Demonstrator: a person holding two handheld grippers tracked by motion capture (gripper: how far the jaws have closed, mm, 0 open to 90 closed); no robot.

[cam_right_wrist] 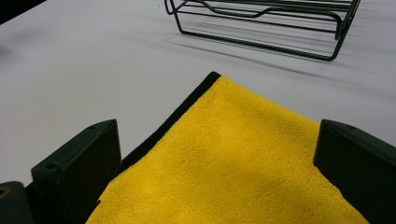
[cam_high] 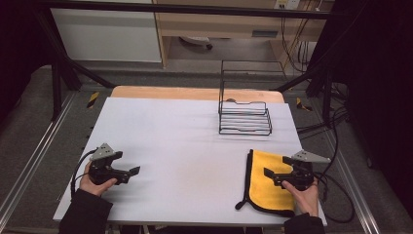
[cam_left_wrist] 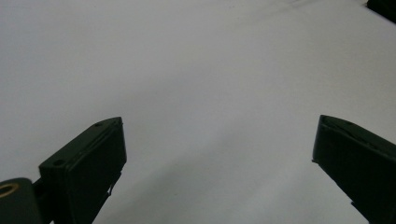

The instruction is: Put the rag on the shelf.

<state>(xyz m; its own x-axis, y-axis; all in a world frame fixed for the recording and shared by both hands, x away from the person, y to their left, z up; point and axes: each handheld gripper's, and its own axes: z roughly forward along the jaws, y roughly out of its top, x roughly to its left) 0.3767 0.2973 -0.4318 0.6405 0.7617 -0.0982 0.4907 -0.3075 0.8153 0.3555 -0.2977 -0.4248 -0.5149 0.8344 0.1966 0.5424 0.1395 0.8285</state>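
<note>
A folded yellow cloth (cam_high: 263, 187) with black edging lies at the near right of the white table (cam_high: 185, 131). My right gripper (cam_high: 277, 165) hovers over its right part, open, with nothing between the jaws. In the right gripper view the cloth (cam_right_wrist: 233, 163) spreads below the open right gripper (cam_right_wrist: 218, 123), one corner pointing away toward a black wire rack (cam_right_wrist: 252, 44). My left gripper (cam_high: 127, 163) is held open at the near left, over bare table. In the left gripper view the left gripper (cam_left_wrist: 219, 121) has wide-apart jaws above the white surface (cam_left_wrist: 187, 56).
The black wire rack (cam_high: 243, 117) stands at the far right of the table, beyond the cloth. A wooden strip (cam_high: 195, 92) runs along the table's far edge. Black frame bars (cam_high: 58, 87) and cables (cam_high: 336, 126) surround the table.
</note>
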